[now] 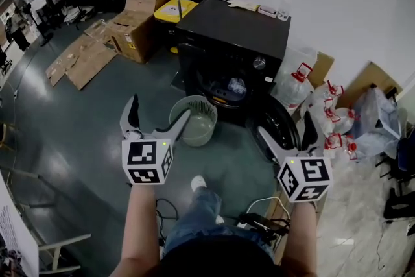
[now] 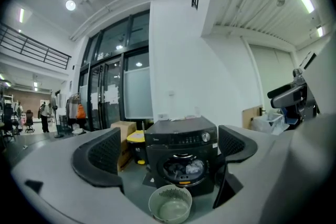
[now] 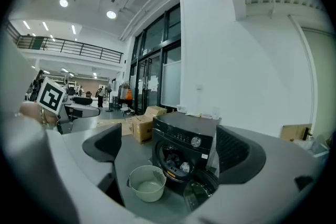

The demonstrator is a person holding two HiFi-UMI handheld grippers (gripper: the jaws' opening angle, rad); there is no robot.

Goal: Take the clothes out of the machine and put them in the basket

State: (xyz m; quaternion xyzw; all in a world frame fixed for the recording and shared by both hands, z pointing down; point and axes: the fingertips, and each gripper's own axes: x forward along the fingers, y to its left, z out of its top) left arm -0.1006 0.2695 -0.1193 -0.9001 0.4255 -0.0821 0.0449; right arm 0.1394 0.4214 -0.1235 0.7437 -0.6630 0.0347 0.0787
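Observation:
A black front-loading washing machine [image 1: 233, 29] stands against the white wall, its round door [image 1: 277, 128] swung open to the right. Clothes [image 1: 235, 85] lie inside the drum, also seen in the left gripper view [image 2: 188, 168] and the right gripper view [image 3: 177, 165]. A pale green round basket [image 1: 194, 119] sits on the floor just in front of the machine, holding nothing. My left gripper [image 1: 158, 119] hovers open near the basket's left. My right gripper [image 1: 288, 134] is open over the door. Both are held up, apart from the machine.
Cardboard boxes [image 1: 139, 19] and flattened cardboard [image 1: 79, 60] lie to the left, with a yellow bin [image 1: 174, 10] behind. Water jugs [image 1: 295, 84] and plastic bags [image 1: 373, 120] crowd the right side. Cables [image 1: 262, 222] lie on the floor by the person's feet.

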